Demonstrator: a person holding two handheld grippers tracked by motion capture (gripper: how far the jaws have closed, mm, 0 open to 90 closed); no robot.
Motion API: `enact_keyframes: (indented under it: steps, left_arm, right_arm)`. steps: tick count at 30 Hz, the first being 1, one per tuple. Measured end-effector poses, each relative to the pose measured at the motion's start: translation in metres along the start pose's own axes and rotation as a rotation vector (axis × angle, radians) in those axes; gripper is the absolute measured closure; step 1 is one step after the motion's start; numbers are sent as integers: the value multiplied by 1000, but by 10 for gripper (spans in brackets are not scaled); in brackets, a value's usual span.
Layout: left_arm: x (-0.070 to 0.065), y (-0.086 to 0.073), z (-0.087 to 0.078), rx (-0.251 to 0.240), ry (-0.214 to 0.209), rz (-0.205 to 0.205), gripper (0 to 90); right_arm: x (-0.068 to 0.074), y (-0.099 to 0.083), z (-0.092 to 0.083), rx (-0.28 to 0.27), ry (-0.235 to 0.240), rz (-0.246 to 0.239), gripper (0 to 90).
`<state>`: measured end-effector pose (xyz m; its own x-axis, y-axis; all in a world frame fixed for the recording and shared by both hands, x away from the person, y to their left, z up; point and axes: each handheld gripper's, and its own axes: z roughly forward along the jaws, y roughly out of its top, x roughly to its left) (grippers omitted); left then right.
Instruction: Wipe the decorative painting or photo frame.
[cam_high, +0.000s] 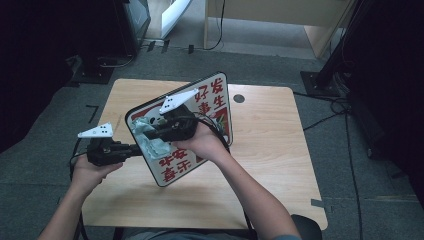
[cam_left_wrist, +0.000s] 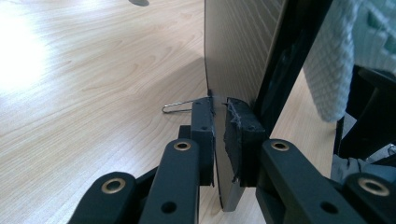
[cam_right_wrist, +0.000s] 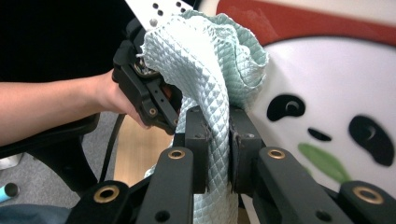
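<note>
Board (cam_high: 210, 102) with a panda face and red characters, propped on edge and tilted over the middle of the wooden table (cam_high: 270, 150), printed face turned toward the person. Left gripper (cam_high: 135, 148) at the board's left edge, jaws clamped narrow on that edge, one pad on the plain wood-look back and one on the black-rimmed front (seen close in the left gripper view (cam_left_wrist: 219, 135), where the board (cam_left_wrist: 238, 51) rises straight up between the pads). Thin wire clip (cam_left_wrist: 177, 107) on the tabletop (cam_left_wrist: 93, 93) just behind the board, next to the left pad.

Right gripper (cam_high: 150, 132) against the board's printed face, jaws closed tight on a pale green quilted cloth (cam_high: 150, 137). In the right gripper view (cam_right_wrist: 217, 149), cloth (cam_right_wrist: 205, 60) bunched above the pads and pressed to the board (cam_right_wrist: 327, 79) just left of the panda's eyes, with the rest hanging down between the jaws. Left hand (cam_right_wrist: 112, 93) and its gripper beyond the cloth, at the board's far rim.

Both forearms in from the near side of the table, right hand (cam_high: 200, 140) in front of the board, left hand (cam_high: 92, 167) off its left edge.
</note>
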<state>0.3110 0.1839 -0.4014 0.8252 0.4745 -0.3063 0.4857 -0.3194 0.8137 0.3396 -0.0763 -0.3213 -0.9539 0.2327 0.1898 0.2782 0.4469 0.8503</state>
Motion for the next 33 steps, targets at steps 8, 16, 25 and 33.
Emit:
enact_keyframes:
  steps: [8, 16, 25, 33]
  left_arm:
    - [0, 0, 0, 1, -1, -1, 834]
    - [-1, 0, 0, 2, -9, -3, 859]
    - [-1, 0, 0, 2, -12, -7, 865]
    - [-1, 0, 1, 1, -15, -3, 864]
  right_arm:
    - [-1, -9, 3, 1, 7, 8, 811]
    - [-2, -18, 6, 7, 14, 18, 811]
    - [0, -25, 8, 19, 10, 17, 811]
    - [-1, -36, 11, 35, 11, 27, 811]
